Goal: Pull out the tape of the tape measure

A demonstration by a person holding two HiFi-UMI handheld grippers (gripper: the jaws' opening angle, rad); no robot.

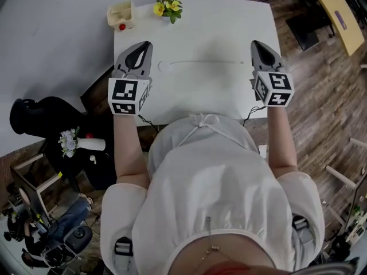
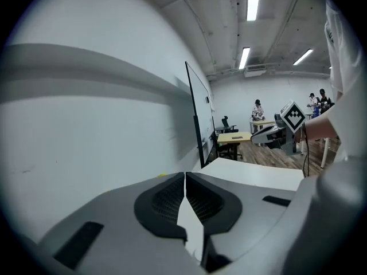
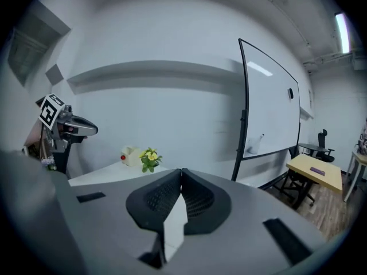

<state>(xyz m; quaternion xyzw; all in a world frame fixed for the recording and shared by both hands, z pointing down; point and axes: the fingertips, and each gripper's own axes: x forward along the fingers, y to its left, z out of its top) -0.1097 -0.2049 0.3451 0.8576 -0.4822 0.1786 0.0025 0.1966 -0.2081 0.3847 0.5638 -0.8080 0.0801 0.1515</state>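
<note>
Both grippers are held above the white bench (image 1: 195,33), the left gripper (image 1: 148,43) over its left edge and the right gripper (image 1: 254,42) over its right side. Each has its jaws pressed together with nothing between them. The tape measure (image 1: 164,66), pale and faint, lies on the bench's middle, its tape (image 1: 206,62) drawn out in a thin line toward the bench's right side. Yellow flowers (image 1: 168,6) stand at the bench's far edge.

Left gripper (image 1: 147,46) and right gripper (image 1: 256,43) hovering well apart, both pointing forward and slightly down, jaws pressing together on nothing, left forearm (image 1: 127,148) and right forearm (image 1: 282,142) reaching forward.
</note>
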